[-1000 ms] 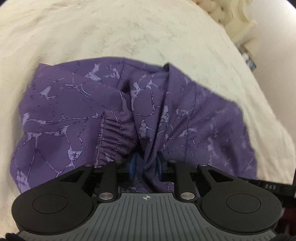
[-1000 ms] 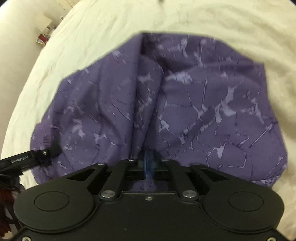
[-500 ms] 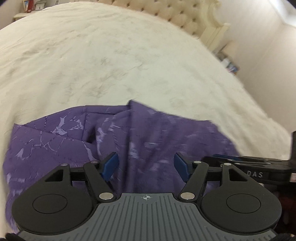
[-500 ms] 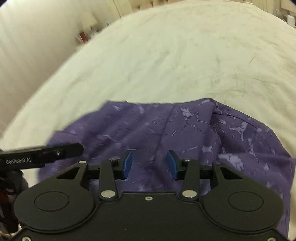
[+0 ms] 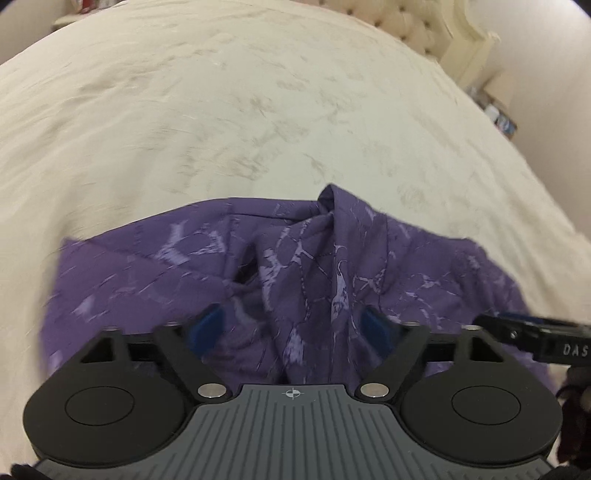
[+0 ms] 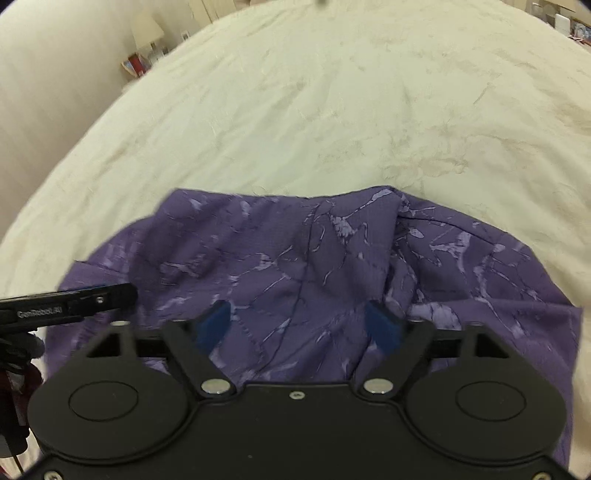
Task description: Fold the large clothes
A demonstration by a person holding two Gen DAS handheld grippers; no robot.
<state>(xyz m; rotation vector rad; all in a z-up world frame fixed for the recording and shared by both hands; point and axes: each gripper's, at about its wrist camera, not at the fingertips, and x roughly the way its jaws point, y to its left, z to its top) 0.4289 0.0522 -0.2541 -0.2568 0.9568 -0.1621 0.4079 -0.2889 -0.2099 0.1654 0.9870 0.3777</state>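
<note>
Cream bedding (image 5: 229, 110) fills most of both views, a wide bed with a tufted headboard (image 5: 410, 22) at its far right in my left view and a pale wall (image 6: 48, 74) off to the left in my right one. On the near part of the bed lies the purple garment (image 5: 177, 273), dark violet with a pale cracked-marble print. It is bunched into a low heap, with a raised crease running from its far edge toward me and a deep pocket of shadow just left of that ridge. Its long axis runs left to right across the bed. Its near edge is cut off behind my tools, and its left end is blurred, so I cannot tell which part of the garment is which.

My left gripper (image 5: 293, 325) stands over the cloth with its blue pads spread wide, pinching nothing. My right gripper (image 6: 299, 326) is spread the same way above the fabric, and each tool's tip shows at the edge of the other's view.
</note>
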